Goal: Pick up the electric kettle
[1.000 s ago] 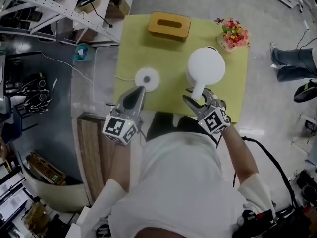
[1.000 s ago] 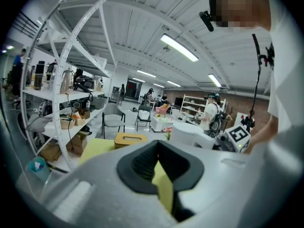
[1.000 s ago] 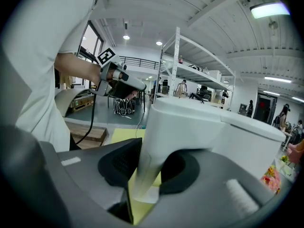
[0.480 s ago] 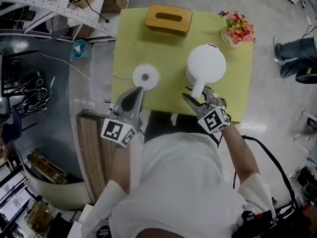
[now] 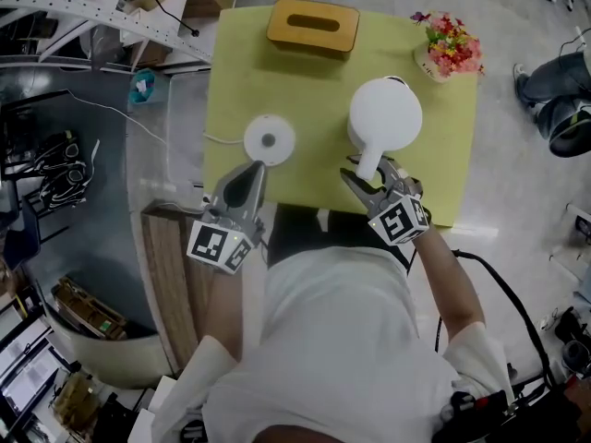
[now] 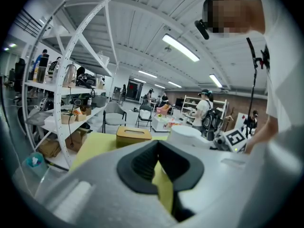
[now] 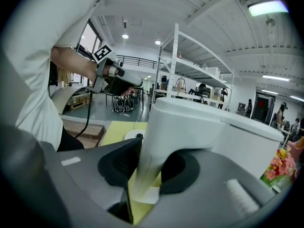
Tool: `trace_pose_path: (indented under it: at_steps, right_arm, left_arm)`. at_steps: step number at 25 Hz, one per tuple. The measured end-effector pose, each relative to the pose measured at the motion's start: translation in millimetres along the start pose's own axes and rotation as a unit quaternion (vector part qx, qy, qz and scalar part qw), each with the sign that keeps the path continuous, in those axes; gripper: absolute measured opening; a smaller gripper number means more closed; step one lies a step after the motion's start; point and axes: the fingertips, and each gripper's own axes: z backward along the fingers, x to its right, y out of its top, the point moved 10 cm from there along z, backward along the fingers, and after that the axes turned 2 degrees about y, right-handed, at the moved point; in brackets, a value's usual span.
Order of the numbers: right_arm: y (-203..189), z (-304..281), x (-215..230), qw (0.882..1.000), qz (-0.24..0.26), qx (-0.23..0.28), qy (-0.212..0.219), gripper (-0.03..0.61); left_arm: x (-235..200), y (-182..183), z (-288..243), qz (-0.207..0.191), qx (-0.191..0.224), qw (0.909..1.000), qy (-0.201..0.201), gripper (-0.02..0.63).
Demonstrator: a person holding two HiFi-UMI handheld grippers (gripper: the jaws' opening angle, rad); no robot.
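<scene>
Head view, looking down: white kettle [image 5: 385, 113] at the right half of a yellow cloth [image 5: 305, 90], its handle [image 5: 367, 166] pointing toward the person; right claw [image 5: 369, 185] clamped on that handle, one pad on each side; left claw [image 5: 257, 169] closed on nothing, pads together, its tip near the round white base [image 5: 269, 140]; the base lies left of the kettle and apart from it, a cord [image 5: 222, 139] leaving its left side; wooden box [image 5: 313, 27] at the far edge of the cloth; flowers [image 5: 451, 44] at the far right corner.
</scene>
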Motion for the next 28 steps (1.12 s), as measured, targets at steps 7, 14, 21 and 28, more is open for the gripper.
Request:
trace_pose_path:
  at_steps: [7, 14, 21, 28]
  right_arm:
    - [-10, -2, -2, 1.000, 0.002, 0.002, -0.005, 0.104]
    - [-15, 0, -5, 1.000, 0.002, 0.002, -0.014, 0.107]
    - [-20, 7, -11, 1.000, -0.006, -0.010, -0.023, 0.107]
    - [-25, 9, -14, 0.999, -0.007, -0.019, -0.029, 0.107]
  left_arm:
    - [-3, -4, -5, -0.004, 0.000, 1.0000, -0.001, 0.003]
    - [-3, -9, -6, -0.004, -0.001, 1.0000, 0.001, 0.003]
    - [-4, -4, -1, -0.004, -0.001, 1.0000, 0.002, 0.003]
    - [2, -5, 0, 0.002, -0.002, 1.0000, 0.000, 0.003]
